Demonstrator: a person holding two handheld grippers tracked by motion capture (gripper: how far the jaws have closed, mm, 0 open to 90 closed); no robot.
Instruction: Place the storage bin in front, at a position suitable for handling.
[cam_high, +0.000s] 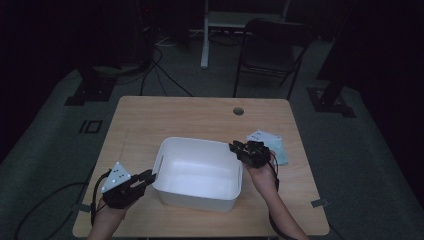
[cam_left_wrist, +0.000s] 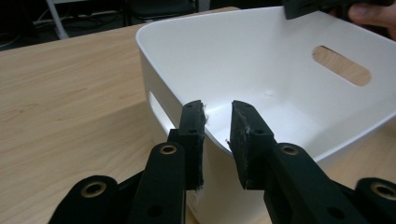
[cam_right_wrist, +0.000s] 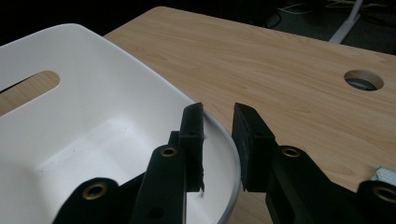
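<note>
**Both grippers at the rim of the white bin**

Nearest us, our left gripper (cam_high: 145, 177) straddles the near-left corner rim of the white bin (cam_high: 197, 167), jaws apart, pads not pressing the wall. Our right gripper (cam_right_wrist: 218, 140) likewise straddles the far-right rim, with a gap on either side. The bin sits empty mid-table (cam_high: 150, 120). We judge it light, stiff and smooth, so slippery; the thin rim or the handle slots (cam_left_wrist: 341, 65) suit a grip. Beyond lies a pale packet (cam_high: 270, 142).
</note>
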